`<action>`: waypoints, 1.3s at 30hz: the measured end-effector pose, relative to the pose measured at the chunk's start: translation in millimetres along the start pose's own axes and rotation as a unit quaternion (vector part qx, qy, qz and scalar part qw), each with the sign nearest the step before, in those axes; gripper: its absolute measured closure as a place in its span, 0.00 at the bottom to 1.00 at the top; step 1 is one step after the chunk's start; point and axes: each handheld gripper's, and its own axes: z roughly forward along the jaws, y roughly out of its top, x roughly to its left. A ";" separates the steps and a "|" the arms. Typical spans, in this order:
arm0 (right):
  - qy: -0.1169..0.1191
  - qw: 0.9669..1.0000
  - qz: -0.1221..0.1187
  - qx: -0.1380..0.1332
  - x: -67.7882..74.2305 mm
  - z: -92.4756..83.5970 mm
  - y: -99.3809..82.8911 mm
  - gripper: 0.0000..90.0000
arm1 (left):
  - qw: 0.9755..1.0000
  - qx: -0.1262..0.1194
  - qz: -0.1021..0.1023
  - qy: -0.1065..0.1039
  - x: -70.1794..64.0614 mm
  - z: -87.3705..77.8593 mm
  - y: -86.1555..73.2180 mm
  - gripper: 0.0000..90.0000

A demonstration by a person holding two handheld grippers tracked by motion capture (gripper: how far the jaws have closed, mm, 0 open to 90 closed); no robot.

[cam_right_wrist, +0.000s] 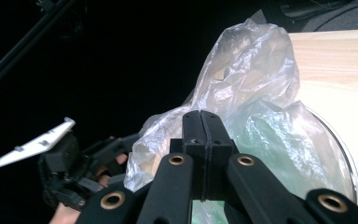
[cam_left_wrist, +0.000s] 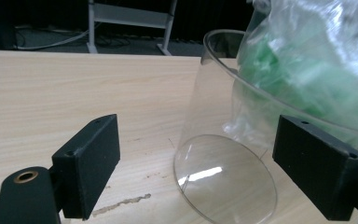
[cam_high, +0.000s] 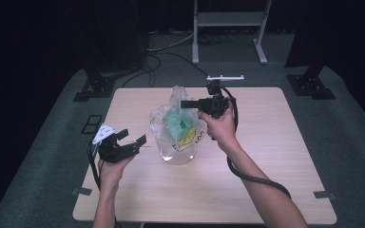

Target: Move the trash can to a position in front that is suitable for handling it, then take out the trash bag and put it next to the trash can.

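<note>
Now the left hand-held gripper (cam_high: pixel 134 139) gapes empty beside the glass jar (cam_high: pixel 178 153) (right hand-held gripper (cam_high: pixel 186 103) pinching the plastic bag (cam_high: pixel 173 121))

A light wooden counter (cam_high: pixel 266 161) fills the middle of the high view, its grain running across. It stands on grey carpet (cam_high: pixel 351 142). At the top centre of the frame a white metal stand (cam_high: pixel 228 21) rests on the floor, with dark cables (cam_high: pixel 171 52) trailing beside it. Black floor brackets (cam_high: pixel 92 85) sit at the counter's upper left and upper right corners.
</note>
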 end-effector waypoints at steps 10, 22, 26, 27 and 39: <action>0.024 1.000 0.001 -0.013 11.6 -9.0 9.9 1.00 | 1.000 0.013 0.008 0.006 -1.0 3.6 -7.4 0.11; 0.035 0.999 -0.002 -0.035 19.9 -32.3 25.1 1.00 | 1.000 0.021 0.015 0.003 -4.3 5.7 -11.1 0.09; 0.037 0.998 0.001 -0.040 19.1 -38.4 28.3 1.00 | 1.000 0.021 0.010 0.001 -2.7 5.5 -12.5 0.09; 0.037 0.998 0.000 -0.042 18.8 -39.4 28.9 1.00 | 1.000 0.022 0.010 0.002 -2.2 5.6 -12.7 0.09; 0.035 0.998 0.000 -0.055 22.7 -58.3 41.0 1.00 | 1.000 0.022 0.010 -0.001 -1.2 5.3 -12.9 0.09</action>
